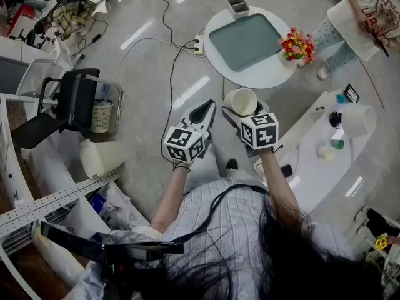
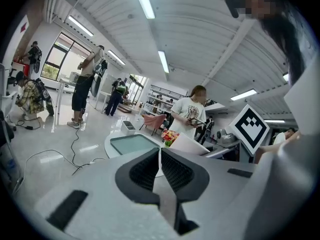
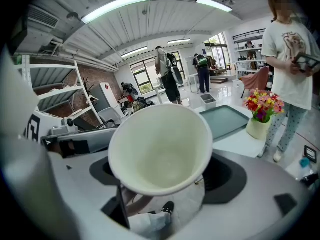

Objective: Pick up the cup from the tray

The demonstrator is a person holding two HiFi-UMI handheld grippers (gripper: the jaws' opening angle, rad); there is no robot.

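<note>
Right claw (image 1: pixel 245 112) clamped on cup (image 1: pixel 240 100) at frame centre, cup mouth facing its camera. Cup is well apart from tray (image 1: pixel 245 41), which sits bare on round desk (image 1: pixel 265 77), upper centre. Left claw (image 2: pixel 160 166) pinched together, empty. Pick-up looks complete.

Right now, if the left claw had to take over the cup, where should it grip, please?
I'd take the rim: the right claw is shut on the cup below it, leaving the open mouth free. Come from the left, one jaw inside, one outside; the left claw is shut and must open first.
</note>
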